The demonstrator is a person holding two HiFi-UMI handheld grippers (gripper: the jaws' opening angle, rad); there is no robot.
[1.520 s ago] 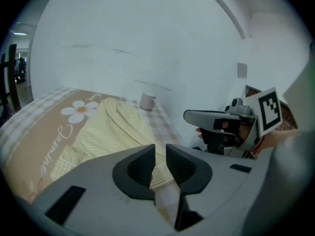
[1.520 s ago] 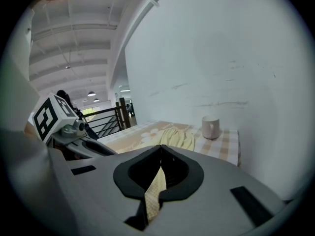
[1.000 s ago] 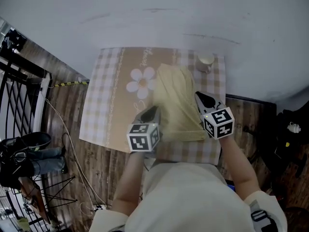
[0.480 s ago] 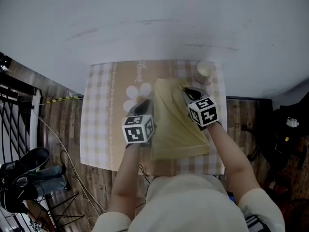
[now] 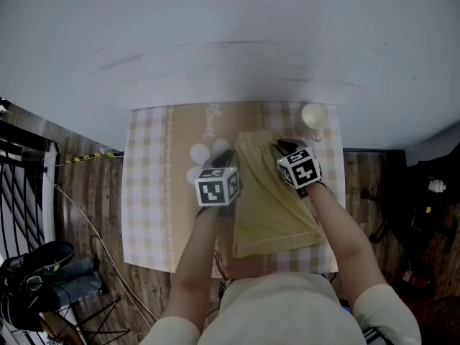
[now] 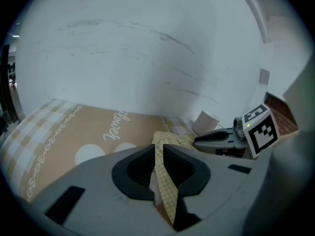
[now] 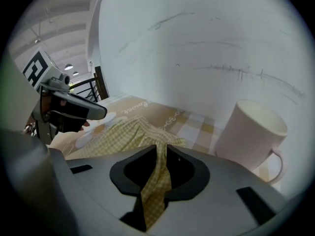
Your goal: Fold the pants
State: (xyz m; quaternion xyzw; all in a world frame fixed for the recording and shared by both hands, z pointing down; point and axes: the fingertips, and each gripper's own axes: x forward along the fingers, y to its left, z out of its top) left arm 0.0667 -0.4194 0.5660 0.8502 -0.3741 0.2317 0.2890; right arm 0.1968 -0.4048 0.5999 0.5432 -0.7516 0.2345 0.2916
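The yellow checked pants (image 5: 277, 218) lie on the right half of the table, doubled over. Both grippers are at the pants' far edge, near the wall. My left gripper (image 5: 224, 157) is shut on the far left corner, and a strip of checked cloth (image 6: 162, 166) runs between its jaws. My right gripper (image 5: 282, 148) is shut on the far right corner, with cloth (image 7: 156, 176) pinched between its jaws. In the right gripper view the pants (image 7: 123, 132) spread out to the left, toward the left gripper (image 7: 101, 113). The left gripper view shows the right gripper (image 6: 197, 140) beside the bunched cloth edge (image 6: 170, 140).
A white cup (image 5: 314, 115) stands at the table's far right corner, close to my right gripper, and shows large in the right gripper view (image 7: 251, 132). The tan checked tablecloth (image 5: 154, 192) has a white flower print (image 5: 200, 154). A white wall runs behind the table.
Both grippers have moved from the table's near edge toward the wall, carrying the pants' near end over the far end. The pants now lie shorter.
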